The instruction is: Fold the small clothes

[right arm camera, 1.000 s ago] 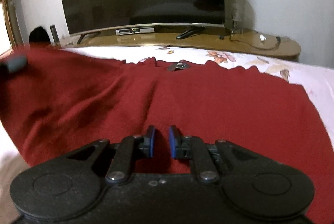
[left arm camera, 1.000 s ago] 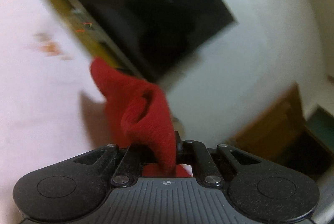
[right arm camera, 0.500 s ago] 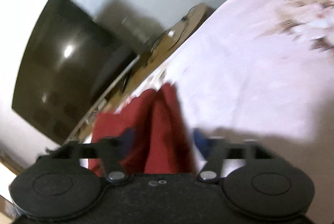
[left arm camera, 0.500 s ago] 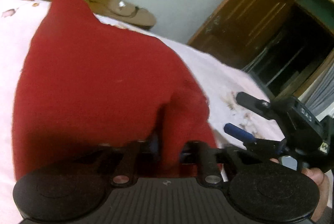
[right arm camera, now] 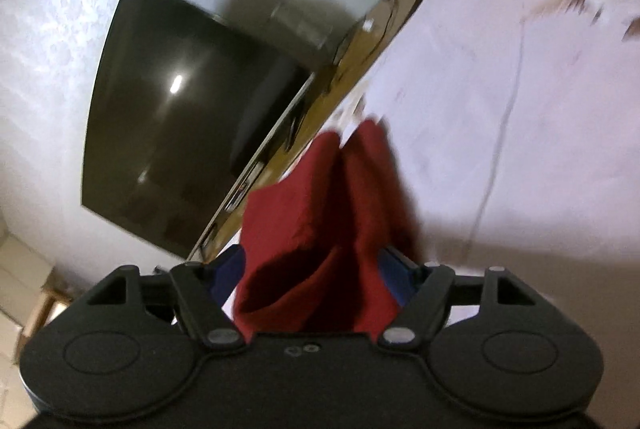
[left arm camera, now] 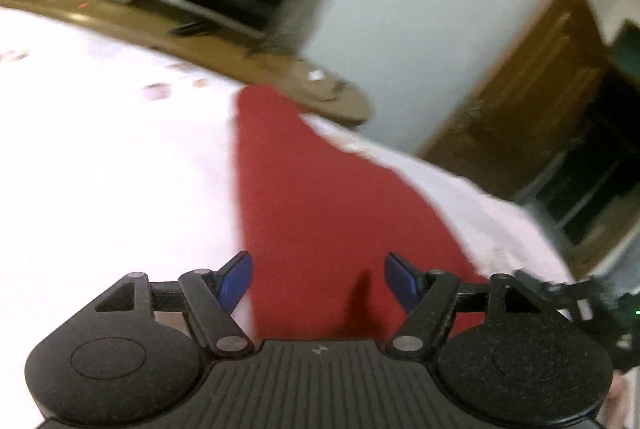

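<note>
Two claws, two states: my left claw [left arm camera: 318, 279] gapes over the cloth [left arm camera: 320, 197] on the bed [left arm camera: 100, 169]; my right claw [right arm camera: 310, 279], wide apart, holds a bunched fold that may slip out.

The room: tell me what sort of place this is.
Most likely a bedroom at home. A red garment lies on a white floral bedsheet, a large flat television hangs above a low wooden stand, and a wooden door stands to one side.
</note>
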Available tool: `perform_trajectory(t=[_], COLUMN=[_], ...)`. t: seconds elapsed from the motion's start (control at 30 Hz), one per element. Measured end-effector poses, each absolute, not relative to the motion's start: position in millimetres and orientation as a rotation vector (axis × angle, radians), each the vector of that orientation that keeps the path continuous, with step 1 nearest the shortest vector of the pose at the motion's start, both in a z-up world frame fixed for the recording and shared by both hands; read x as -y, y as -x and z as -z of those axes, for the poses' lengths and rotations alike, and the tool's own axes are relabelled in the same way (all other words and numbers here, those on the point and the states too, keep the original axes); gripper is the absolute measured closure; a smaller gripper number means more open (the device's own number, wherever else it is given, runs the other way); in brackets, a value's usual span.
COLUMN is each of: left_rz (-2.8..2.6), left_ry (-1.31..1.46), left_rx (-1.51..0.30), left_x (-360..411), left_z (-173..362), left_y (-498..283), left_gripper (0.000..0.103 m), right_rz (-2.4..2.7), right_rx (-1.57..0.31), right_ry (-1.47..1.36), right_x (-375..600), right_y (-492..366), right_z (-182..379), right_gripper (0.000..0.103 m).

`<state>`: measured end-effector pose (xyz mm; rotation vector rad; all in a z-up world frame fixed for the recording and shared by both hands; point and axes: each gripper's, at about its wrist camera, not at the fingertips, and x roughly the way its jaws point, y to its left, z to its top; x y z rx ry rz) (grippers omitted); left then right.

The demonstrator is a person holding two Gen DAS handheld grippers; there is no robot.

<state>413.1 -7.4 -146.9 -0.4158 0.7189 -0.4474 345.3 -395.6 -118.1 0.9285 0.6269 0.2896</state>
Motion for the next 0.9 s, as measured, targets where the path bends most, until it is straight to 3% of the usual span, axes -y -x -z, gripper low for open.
perform_trajectory(t=[0.23,0.37,0.4,0.5,0.63,0.7,0.77,0.83,0.9], left_rz=[0.408,0.423,0.428,0.462,0.511,0.521,0.516,0.522,0.525], left_ry=[0.404,0.407,0.401,0.368,0.281,0.287,0.312,0.363,0.411], left_rx=[-0.756,-0.759,-0.758,-0.767,-0.763,-0.764,-0.743,-0.721,-0.711], left_x=[9.7,10.4,11.4,13.1,12.6,7.7,0.9,-6.6,-12.0], left_z=[169.0,170.8,171.7,170.0,169.8,165.3,160.5,156.7,153.8], left_y=[-411.3,-419.7,-420.3,-419.5,-412.7,-412.3,-414.0,-419.0,-425.5], left_gripper=[0.032,0.032,0.032,0.032,0.032,0.032,0.032,0.032,0.032], right_rz=[-0.339,-0.346,-0.343,-0.32,-0.336,-0.355,-0.379,-0.4,-0.405], right_rx=[-0.731,-0.771,-0.799,-0.825,-0.821,-0.81,-0.775,-0.745,-0.718], right_ry=[-1.033,-0.97,-0.909,-0.672,-0.544,-0.628,-0.648,-0.708,-0.753], right_x=[381.7,376.7,373.3,365.8,379.3,390.2,388.5,390.1,392.7], right_y=[-369.6,-381.0,-382.3,-374.1,-356.4,-352.3,-351.8,-354.6,-359.6], right_z=[132.0,130.6,128.0,118.7,130.2,135.1,127.8,124.0,122.5], right_gripper=[0.019,0.024,0.035,0.09,0.096,0.093,0.078,0.044,0.039])
